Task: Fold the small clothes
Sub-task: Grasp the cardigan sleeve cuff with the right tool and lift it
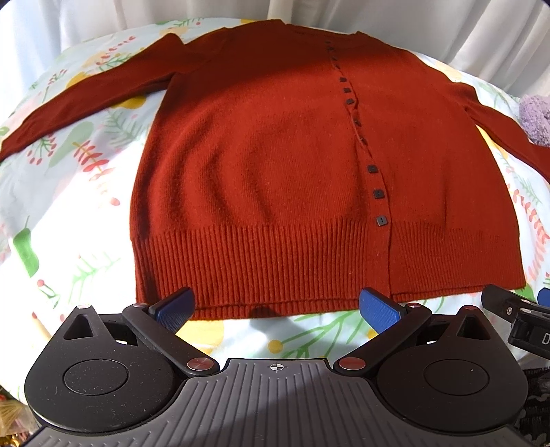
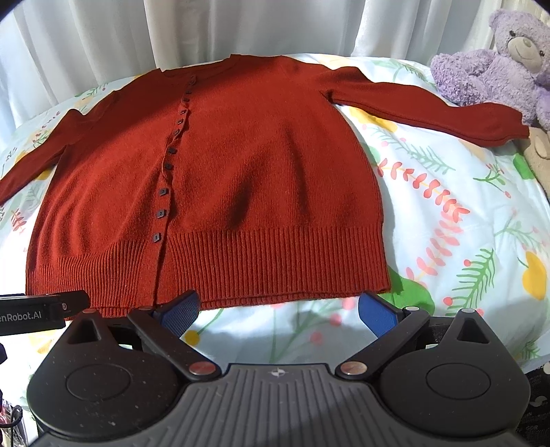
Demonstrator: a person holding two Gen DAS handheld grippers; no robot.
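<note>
Flat on the pale bedsheet printed with leaves, berries and yellow fruit (image 1: 86,220) lies the rust-red knitted cardigan (image 1: 275,165), front side up, its row of small dark square buttons (image 1: 376,193) fastened and running from the neckline down to the ribbed hem (image 1: 275,275). Both sleeves are spread outward from the cardigan's body, and the far sleeve end (image 2: 495,123) reaches close to a fluffy lilac teddy bear (image 2: 498,58) sitting past the cardigan's shoulder. White curtains (image 2: 206,31) hang behind the cardigan's neckline.

The left gripper (image 1: 276,309) hovers just at the cardigan's hem, its blue-padded fingers (image 1: 378,304) spread wide with nothing between them. The right gripper (image 2: 278,309) sits at the same hem edge toward the cardigan's other corner, jaws equally wide apart and empty, one pad (image 2: 182,309) just beside the ribbing.
</note>
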